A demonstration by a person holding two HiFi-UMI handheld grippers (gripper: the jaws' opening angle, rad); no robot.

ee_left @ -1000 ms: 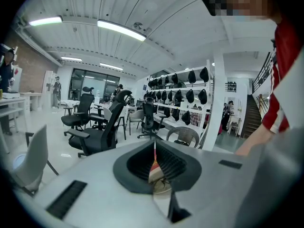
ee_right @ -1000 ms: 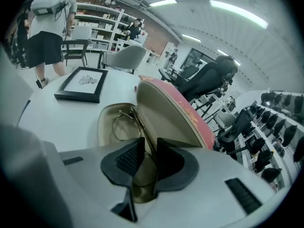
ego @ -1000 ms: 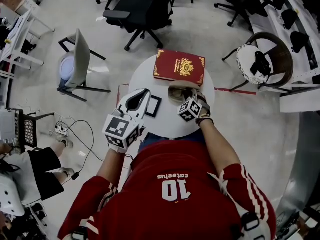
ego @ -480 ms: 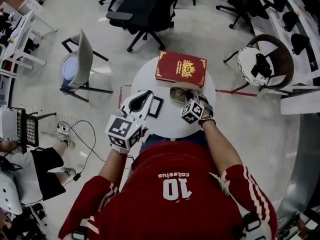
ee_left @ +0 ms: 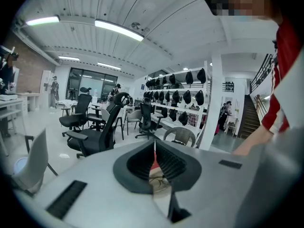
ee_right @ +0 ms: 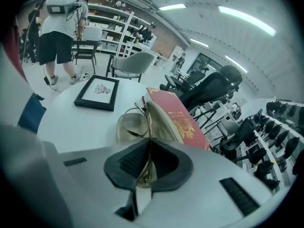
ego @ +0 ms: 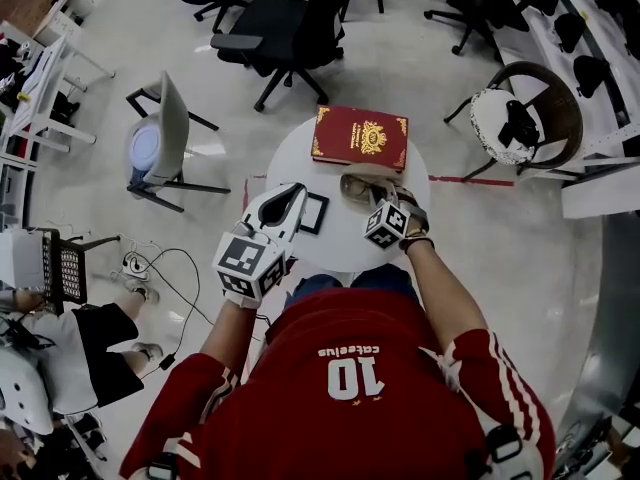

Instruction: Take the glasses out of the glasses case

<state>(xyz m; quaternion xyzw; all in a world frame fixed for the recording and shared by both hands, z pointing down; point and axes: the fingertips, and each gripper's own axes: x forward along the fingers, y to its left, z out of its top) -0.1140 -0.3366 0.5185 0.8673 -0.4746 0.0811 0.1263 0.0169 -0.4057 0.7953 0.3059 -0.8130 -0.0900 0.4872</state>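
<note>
A beige glasses case lies open on the round white table, just in front of a red book. In the right gripper view, thin gold-rimmed glasses stand at the mouth of the case. My right gripper is shut on one of their wire temple arms. In the head view the right gripper reaches onto the case. My left gripper hovers over the table's left part, shut with nothing between its jaws.
A small black picture frame lies on the table between the grippers, also seen as the frame left of the case. Office chairs, a grey chair and a wicker chair ring the table. A person stands at the far left.
Both grippers and the things on the table keep their places; only the head view has drifted slightly.
</note>
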